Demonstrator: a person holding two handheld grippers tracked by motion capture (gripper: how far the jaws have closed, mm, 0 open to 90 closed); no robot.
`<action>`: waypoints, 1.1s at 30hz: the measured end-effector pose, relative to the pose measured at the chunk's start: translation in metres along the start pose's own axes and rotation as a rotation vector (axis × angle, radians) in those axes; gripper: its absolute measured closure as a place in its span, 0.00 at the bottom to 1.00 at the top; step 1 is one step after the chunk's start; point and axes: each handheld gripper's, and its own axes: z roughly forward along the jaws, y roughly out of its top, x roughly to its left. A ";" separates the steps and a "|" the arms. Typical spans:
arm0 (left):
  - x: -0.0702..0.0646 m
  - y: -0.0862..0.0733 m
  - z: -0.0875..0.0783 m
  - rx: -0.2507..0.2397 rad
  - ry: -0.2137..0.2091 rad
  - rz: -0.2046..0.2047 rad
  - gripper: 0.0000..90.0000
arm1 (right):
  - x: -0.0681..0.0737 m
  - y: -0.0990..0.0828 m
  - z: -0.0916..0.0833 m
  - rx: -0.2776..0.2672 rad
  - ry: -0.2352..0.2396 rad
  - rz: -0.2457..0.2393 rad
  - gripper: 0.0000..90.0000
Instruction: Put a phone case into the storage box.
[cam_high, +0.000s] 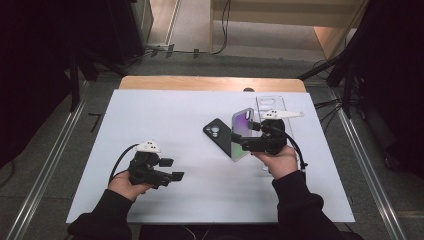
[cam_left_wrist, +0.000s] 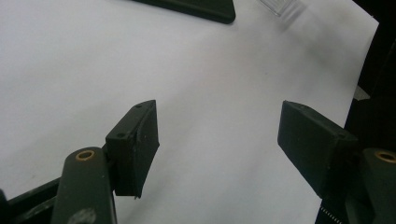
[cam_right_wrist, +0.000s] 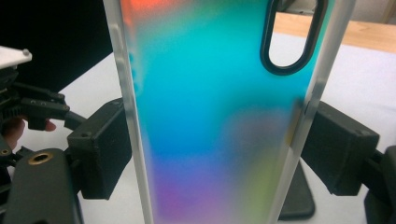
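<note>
Item in hand: iridescent, frosted-edged plastic phone case with an oval camera cut-out (cam_right_wrist: 205, 116), held upright above the white surface (cam_high: 165, 115), clamped by its two long edges in the right gripper (cam_high: 239, 141). Companion item: black smartphone (cam_high: 218, 131), lying back-up on the surface just beside the raised case, lenses showing. Further item: clear plastic case (cam_high: 272, 104), flat on the far right of the surface. Left gripper (cam_high: 171, 169): jaws standing wide apart, nothing between them, low over bare surface and well apart from the phone. Step judged: case lifted and ready for fitting. Next move likely calls for steadying the phone with the left gripper and aligning the case's camera cut-out over the lenses.
</note>
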 end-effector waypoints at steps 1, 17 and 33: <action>0.000 -0.001 0.000 -0.002 0.004 -0.003 0.33 | -0.002 0.002 -0.002 -0.005 -0.004 0.002 0.16; 0.001 -0.007 -0.005 -0.015 0.025 -0.027 0.33 | -0.037 0.018 -0.043 -0.112 -0.140 0.037 0.16; 0.005 -0.011 -0.007 -0.019 0.023 -0.042 0.33 | -0.068 0.021 -0.048 -0.129 -0.312 0.060 0.16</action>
